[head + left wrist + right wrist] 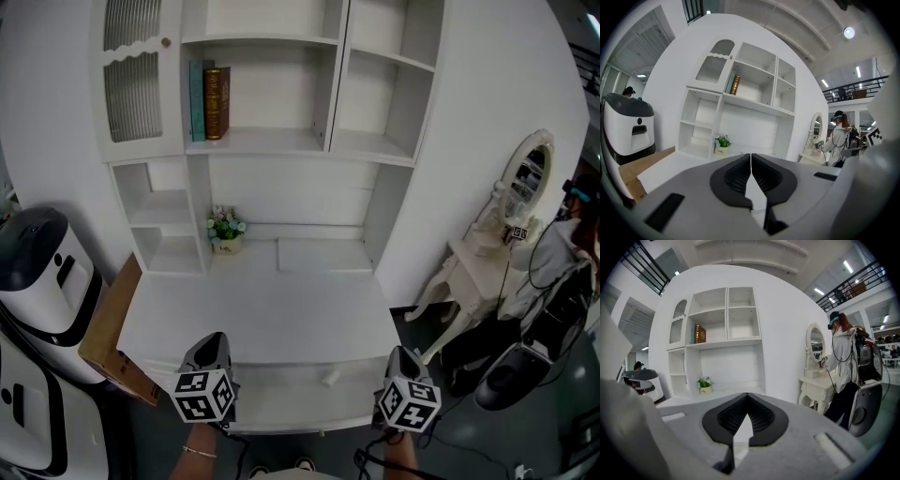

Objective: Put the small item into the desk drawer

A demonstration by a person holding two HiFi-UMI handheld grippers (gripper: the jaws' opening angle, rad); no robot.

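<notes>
The white desk [262, 309] has its shallow front drawer [281, 394] pulled out towards me. A small pale item [330, 378] lies inside the drawer, right of its middle; I cannot tell what it is. My left gripper [216, 339] hovers over the drawer's left end, and in the left gripper view its jaws [751, 155] are shut with nothing between them. My right gripper [401, 352] hangs at the drawer's right end. It is also shut and empty [746, 395]. Both point towards the back of the desk.
A small potted plant [225, 230] stands at the back of the desk under the white hutch, which holds two books [211, 101]. A cardboard sheet [112, 328] and a white machine [37, 272] are left of the desk. At right are a vanity table [478, 253] and a person [843, 357].
</notes>
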